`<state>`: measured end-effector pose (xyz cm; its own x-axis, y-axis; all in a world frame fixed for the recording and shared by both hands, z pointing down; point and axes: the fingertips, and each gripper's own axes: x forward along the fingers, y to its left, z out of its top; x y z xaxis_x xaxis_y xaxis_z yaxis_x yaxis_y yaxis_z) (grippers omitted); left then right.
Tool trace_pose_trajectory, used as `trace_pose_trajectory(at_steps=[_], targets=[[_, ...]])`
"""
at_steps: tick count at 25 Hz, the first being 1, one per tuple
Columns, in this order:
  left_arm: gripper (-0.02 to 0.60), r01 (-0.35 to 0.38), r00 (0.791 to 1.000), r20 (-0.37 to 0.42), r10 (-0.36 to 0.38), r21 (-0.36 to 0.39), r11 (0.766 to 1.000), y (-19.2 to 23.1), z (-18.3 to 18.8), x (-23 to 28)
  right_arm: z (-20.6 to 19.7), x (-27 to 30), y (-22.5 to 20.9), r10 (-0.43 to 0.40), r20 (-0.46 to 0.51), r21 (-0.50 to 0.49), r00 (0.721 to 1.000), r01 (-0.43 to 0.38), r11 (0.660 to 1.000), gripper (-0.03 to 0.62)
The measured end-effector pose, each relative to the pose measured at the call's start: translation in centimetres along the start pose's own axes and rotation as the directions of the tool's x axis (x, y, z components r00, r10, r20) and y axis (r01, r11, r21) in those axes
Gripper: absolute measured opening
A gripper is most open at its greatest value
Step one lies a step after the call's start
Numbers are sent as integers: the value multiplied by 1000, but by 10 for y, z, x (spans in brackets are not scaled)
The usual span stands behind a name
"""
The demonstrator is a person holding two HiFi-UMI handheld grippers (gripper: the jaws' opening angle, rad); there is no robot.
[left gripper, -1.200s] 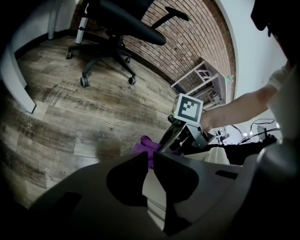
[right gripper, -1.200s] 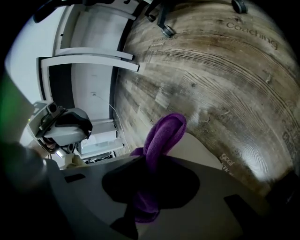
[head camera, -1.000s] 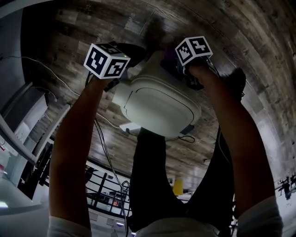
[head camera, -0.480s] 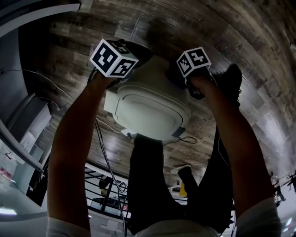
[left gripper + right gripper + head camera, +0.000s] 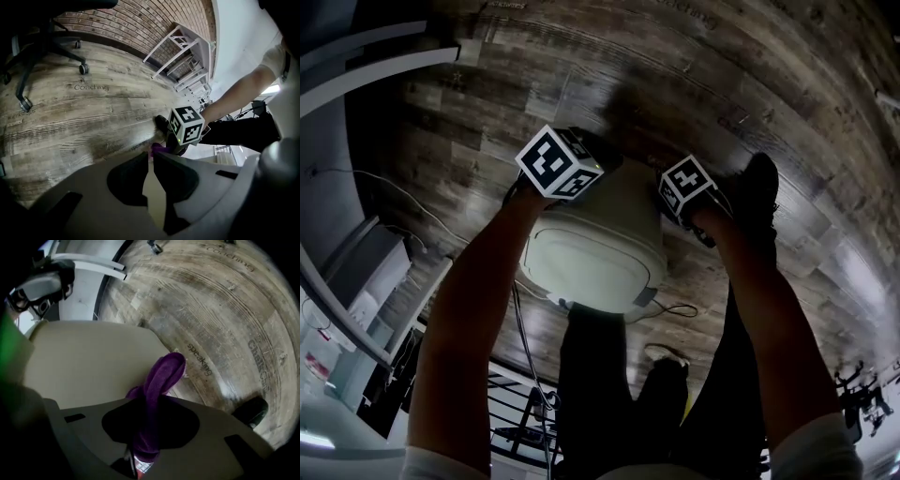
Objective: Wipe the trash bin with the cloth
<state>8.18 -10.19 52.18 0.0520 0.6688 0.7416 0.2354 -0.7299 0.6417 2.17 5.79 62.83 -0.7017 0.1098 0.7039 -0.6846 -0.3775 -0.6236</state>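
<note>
The trash bin (image 5: 595,258) is standing on the wooden floor (image 5: 722,75) at the centre of the head view, with its pale lid facing up and the person bending over it. The left gripper (image 5: 149,164) is sitting at the bin's upper left edge. Its jaws are drawn nearly together with a thin pale strip between them, which looks to be the bin's rim, so it seems to be steadying the bin. The right gripper (image 5: 150,411) is clamping the cloth (image 5: 161,376), a purple fold that is sticking out past the jaws. In the right gripper view the fold is lying at the cream side of the bin, towards its right edge, though whether it is pressing on the surface or hanging just beside it is hard to tell. A dark shoe (image 5: 759,187) is planted near the bin, just right of that gripper.

The wipe appears to be under way along the bin's upper right side. To do it well, the free end of the cloth should be flattening against the plastic so that fabric, not the hard jaw tips, is rubbing the wall. Strokes should be overlapping and following the curve of the rim. The steadying side should be holding firm, since a light bin is likely to slide or tip on the smooth floor when pushed sideways.
</note>
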Motion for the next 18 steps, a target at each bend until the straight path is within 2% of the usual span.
trace_pose_trajectory(at_steps=[3, 8, 13, 18], targets=[[34, -8, 1000, -12, 8, 8, 1000, 1, 2, 5, -28, 7, -12, -28, -64, -50, 998, 25, 998, 82], [34, -27, 999, 16, 27, -5, 1000, 8, 8, 4, -46, 4, -32, -36, -66, -8, 997, 36, 999, 82], [34, -55, 996, 61, 57, -42, 998, 32, 7, -14, -23, -9, -50, -21, -12, 68, 1000, 22, 997, 82], [34, -93, 992, 77, 100, -85, 992, 64, -20, -43, 27, -24, -49, 43, 66, 145, 997, -53, 988, 81]])
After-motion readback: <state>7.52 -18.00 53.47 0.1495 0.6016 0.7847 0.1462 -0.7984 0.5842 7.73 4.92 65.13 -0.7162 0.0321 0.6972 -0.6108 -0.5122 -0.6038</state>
